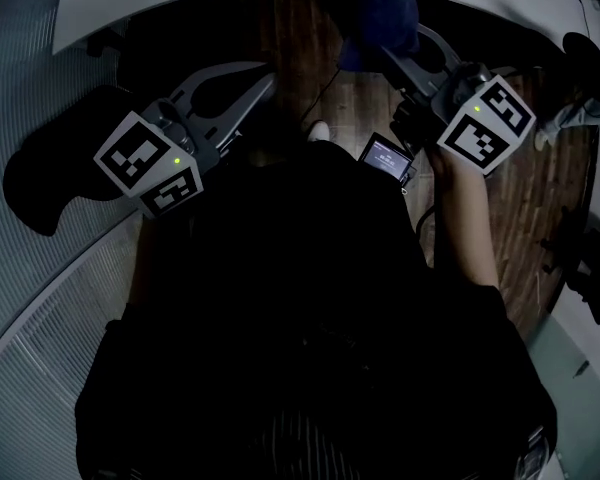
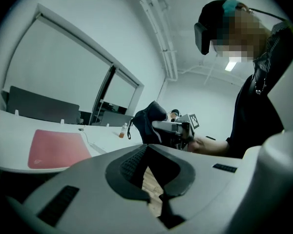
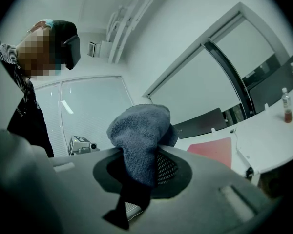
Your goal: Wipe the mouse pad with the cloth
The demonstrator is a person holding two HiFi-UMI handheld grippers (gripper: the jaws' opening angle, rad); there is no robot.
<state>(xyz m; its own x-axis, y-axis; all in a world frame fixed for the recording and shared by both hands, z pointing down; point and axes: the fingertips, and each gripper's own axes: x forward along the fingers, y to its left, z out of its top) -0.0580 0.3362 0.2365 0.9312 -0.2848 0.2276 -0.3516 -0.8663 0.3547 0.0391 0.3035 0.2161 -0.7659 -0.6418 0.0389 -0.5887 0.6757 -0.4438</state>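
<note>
White desk (image 1: 110,13) curves round a strip of wooden floor, and both tools hang over that floor, short of the desk's edge. The right gripper (image 1: 400,53) has its jaws clamped on the cloth (image 3: 139,133), which bulges up out of them in a blue wad. The left gripper (image 2: 146,147) has its jaws pressed together at the tips with nothing between them. The red pad (image 3: 212,151) lies flat on the desk, well apart from both tools and bare on top.

Judging by this, the cloth is in hand and no wiping has begun; the step is the carry to the pad. The next move calls for raising the right gripper over the desk's rim, then tipping it down so that the cloth, not the jaws, meets the pad.

1 bottle (image 2: 123,129) stands on the desk beyond the pad, and a cable (image 2: 88,143) runs just beside the pad's far side, so strokes should stop short there.
</note>
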